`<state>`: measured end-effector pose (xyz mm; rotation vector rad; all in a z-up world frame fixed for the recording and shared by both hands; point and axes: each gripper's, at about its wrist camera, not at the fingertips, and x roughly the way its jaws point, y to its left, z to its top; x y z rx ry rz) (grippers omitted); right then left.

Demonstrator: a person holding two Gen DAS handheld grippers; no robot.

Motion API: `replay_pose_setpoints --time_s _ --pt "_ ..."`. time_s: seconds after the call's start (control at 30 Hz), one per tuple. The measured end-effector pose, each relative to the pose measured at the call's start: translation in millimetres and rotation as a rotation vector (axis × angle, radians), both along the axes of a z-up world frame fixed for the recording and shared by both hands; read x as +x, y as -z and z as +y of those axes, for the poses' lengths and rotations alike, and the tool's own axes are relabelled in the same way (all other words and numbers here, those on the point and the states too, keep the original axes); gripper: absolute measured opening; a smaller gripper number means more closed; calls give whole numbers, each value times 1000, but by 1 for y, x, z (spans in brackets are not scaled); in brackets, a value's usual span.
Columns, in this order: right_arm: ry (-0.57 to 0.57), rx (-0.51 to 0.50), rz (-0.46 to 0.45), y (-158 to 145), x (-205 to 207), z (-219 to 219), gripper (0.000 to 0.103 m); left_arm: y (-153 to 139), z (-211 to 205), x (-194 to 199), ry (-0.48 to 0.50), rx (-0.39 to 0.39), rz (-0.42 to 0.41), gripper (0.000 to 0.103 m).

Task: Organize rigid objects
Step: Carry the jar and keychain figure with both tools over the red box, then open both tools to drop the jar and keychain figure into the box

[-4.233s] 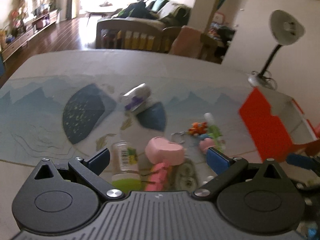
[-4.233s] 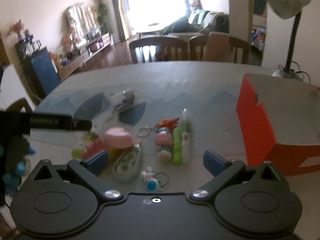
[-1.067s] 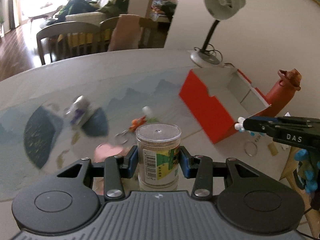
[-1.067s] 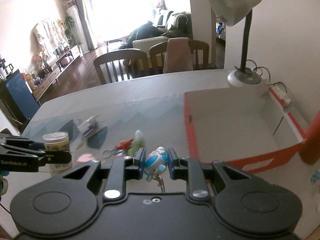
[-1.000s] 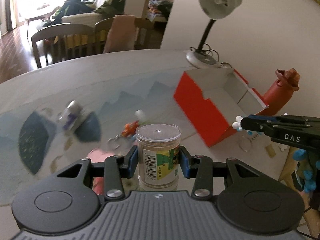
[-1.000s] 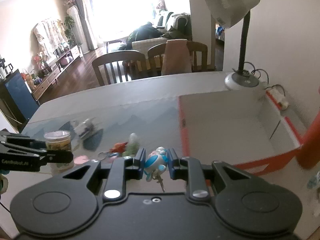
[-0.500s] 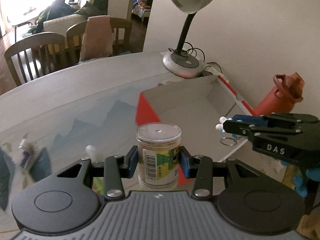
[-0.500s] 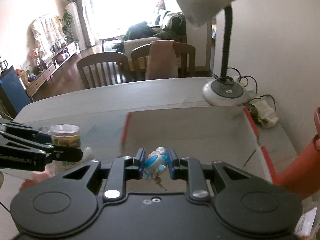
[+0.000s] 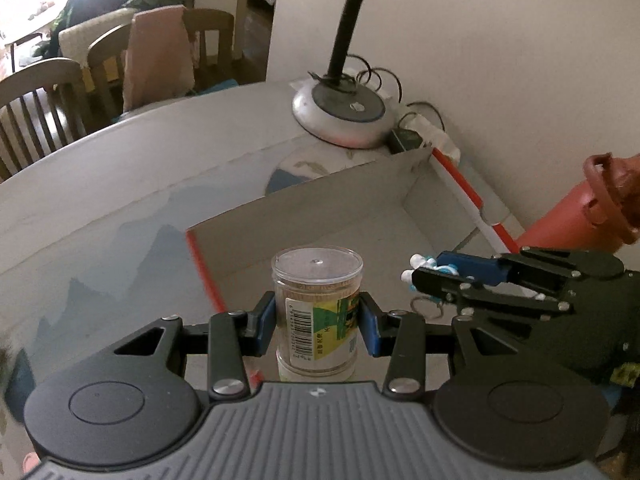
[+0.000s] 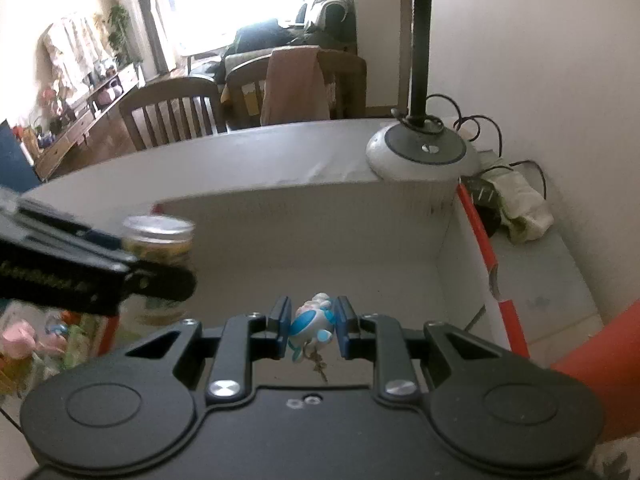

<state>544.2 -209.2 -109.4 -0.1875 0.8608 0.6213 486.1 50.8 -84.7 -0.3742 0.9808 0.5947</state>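
Observation:
My left gripper (image 9: 318, 324) is shut on a clear plastic jar (image 9: 316, 312) with a barcode label and holds it upright over the near left corner of the open orange box (image 9: 328, 216). My right gripper (image 10: 312, 326) is shut on a blue and white figure keychain (image 10: 312, 326) and holds it above the box's grey inside (image 10: 320, 240). The right gripper also shows in the left wrist view (image 9: 440, 274), with the keychain's ring hanging below. The jar shows in the right wrist view (image 10: 160, 240), held in the left gripper.
A desk lamp's round base (image 9: 340, 116) stands behind the box, with cables and a power strip (image 9: 424, 136) by the wall. An orange-brown bottle (image 9: 592, 204) stands right of the box. Pink and green items (image 10: 24, 344) lie on the table left of the box.
Both grippers have moved right and forward from the table's middle to above the box, each still holding its object. The box now fills the view under them.

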Motion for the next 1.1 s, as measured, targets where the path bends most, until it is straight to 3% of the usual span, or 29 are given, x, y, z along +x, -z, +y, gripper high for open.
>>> replay_pose_setpoints --time_s 0.5,1.1 --pt "-45 -98 47 46 3 -5 22 84 26 58 -39 -68 172 42" --pt "-50 -86 124 46 12 -10 32 117 38 77 -78 -78 223 42"
